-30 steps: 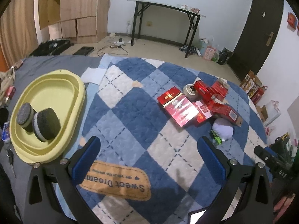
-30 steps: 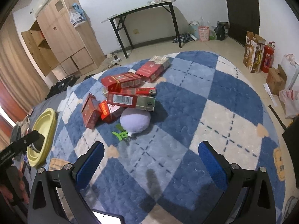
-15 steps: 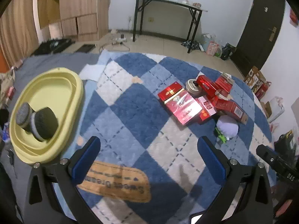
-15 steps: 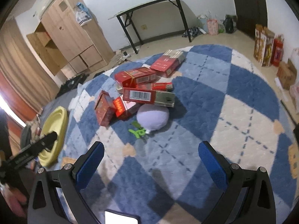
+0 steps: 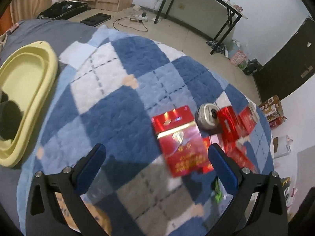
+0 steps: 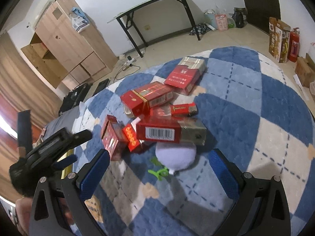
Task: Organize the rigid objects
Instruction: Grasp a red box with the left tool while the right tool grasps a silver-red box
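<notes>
- Cartons of glossy red card lie heaped on the blue-and-white checked blanket (image 5: 122, 98); that heap (image 6: 157, 118) fills the centre of the right wrist view and the right half of the left wrist view.
- Left gripper (image 5: 155, 167) has its blue-padded fingers spread wide and grasps nothing. The flat red box (image 5: 181, 147) lies straight ahead of it, toward the right finger, with its lower end already between the two pads.
- That box's long axis runs from upper left to lower right of the frame, roughly along the fingers' reach, so the jaws would likely close across its narrower width.
- Right gripper (image 6: 157, 169) is likewise spread and empty. Nearest its fingers sit a pale lilac soft ball (image 6: 176, 157) and a green clip (image 6: 158, 172); the barcoded carton (image 6: 169, 131) lies crosswise just beyond them.
- By judgement the left hand is the nearer to a rigid item, and the yellow basin (image 5: 25, 90) at the left edge of its frame looks the likely destination.
- A round metal tin (image 5: 206, 116) touches the red box's upper right corner and could be nudged during a grasp.
- The boxes look stiff, flat-sided and slippery with foil.
</notes>
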{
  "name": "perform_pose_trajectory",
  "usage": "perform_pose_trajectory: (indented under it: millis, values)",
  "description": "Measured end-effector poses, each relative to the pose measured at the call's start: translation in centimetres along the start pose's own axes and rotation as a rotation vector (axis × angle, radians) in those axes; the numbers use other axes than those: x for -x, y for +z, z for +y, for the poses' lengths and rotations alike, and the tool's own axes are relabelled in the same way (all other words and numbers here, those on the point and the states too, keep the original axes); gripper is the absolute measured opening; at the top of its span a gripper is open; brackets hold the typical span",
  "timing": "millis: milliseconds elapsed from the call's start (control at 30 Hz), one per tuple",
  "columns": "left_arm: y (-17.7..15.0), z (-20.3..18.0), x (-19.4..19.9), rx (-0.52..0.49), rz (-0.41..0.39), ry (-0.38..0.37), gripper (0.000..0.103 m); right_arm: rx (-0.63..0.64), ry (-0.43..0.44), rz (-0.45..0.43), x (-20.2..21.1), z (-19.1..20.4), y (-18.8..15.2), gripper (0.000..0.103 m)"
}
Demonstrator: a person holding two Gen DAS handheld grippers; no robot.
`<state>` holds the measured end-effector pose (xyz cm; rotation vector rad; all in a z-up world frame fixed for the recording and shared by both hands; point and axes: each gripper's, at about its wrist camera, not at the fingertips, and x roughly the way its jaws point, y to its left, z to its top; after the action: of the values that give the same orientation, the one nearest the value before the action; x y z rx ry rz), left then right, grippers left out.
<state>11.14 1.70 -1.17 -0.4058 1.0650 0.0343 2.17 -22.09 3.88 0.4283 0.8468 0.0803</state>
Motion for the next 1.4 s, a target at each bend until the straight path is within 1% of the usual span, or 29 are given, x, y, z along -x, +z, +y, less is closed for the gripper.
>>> perform_pose_trajectory:
  millis: [100,233,300,367,467,567,700,767,800,867,967,1067,1100,1133,1167,1200,1233,1267,1333,1400]
  values:
    - [0.7,-0.7,-1.7,0.015,0.045,-0.024,0.103,0.013,-0.026,-0.004,-0.9,0.9,0.8,0.103]
    - [1.2,-1.5,-3.0,0.000,0.053,-0.019,0.103,-0.014,-0.050,0.025,-2.4,1.4,1.4,0.103]
    - [1.3,-1.5,-3.9,0.010,0.071,-0.024,0.103,-0.016,-0.058,0.030,-3.0,1.6,1.7,0.103]
    - [1.3,-1.3,-4.7,0.028,0.085,-0.022,0.103,-0.007,-0.084,0.025,-3.4,1.7,1.9,0.103]
    - [0.9,-1.0,-5.7,0.051,0.110,-0.033,0.103,-0.017,-0.106,0.030,-4.5,1.2,2.5,0.103]
    - [0.5,-1.0,-6.4,0.066,0.124,-0.027,0.103,-0.007,-0.141,0.024,-5.0,1.1,3.0,0.103]
    - [0.1,-1.4,-6.4,0.066,0.107,-0.018,0.103,-0.026,-0.136,0.028,-5.2,0.0,3.1,0.103]
    - [0.1,-1.5,-6.3,0.067,0.106,-0.014,0.103,-0.041,-0.140,0.034,-5.5,-1.1,3.1,0.103]
    - [0.0,-1.7,-6.4,0.065,0.108,-0.012,0.103,-0.060,-0.128,0.043,-5.7,-1.7,3.1,0.103]
    - [-0.1,-1.8,-6.4,0.052,0.111,-0.014,0.099,-0.088,-0.110,0.063,-6.3,-2.9,3.1,0.103]
    - [-0.5,-2.4,-6.0,-0.003,0.113,-0.031,0.091,-0.093,-0.068,0.064,-6.8,-3.8,3.2,0.103]
    - [-0.5,-2.7,-5.8,-0.034,0.109,-0.049,0.076,-0.072,-0.043,0.084,-7.6,-4.2,2.9,0.103]
    - [-0.5,-3.0,-5.7,-0.054,0.107,-0.050,0.074,-0.048,-0.051,0.088,-7.8,-4.1,2.7,0.103]
    - [-0.4,-3.2,-5.7,-0.074,0.104,-0.050,0.066,-0.029,-0.059,0.088,-7.9,-4.1,2.5,0.103]
    - [-0.3,-3.7,-5.7,-0.099,0.100,-0.061,0.063,0.005,-0.080,0.079,-8.0,-3.9,2.2,0.101]
    - [-0.3,-4.1,-5.7,-0.128,0.099,-0.050,0.063,0.021,-0.100,0.065,-7.9,-3.9,2.0,0.099]
    - [-0.4,-4.5,-5.6,-0.155,0.094,-0.046,0.063,0.034,-0.125,0.051,-7.9,-3.8,1.8,0.093]
    - [-0.5,-4.9,-5.4,-0.190,0.091,-0.048,0.062,0.042,-0.137,0.037,-7.8,-3.8,1.6,0.091]
    - [-0.6,-4.9,-5.4,-0.215,0.095,-0.047,0.062,0.038,-0.149,-0.006,-7.2,-4.1,1.3,0.076]
    - [-0.6,-4.7,-5.2,-0.223,0.103,-0.052,0.062,0.021,-0.157,-0.021,-6.6,-4.6,1.3,0.067]
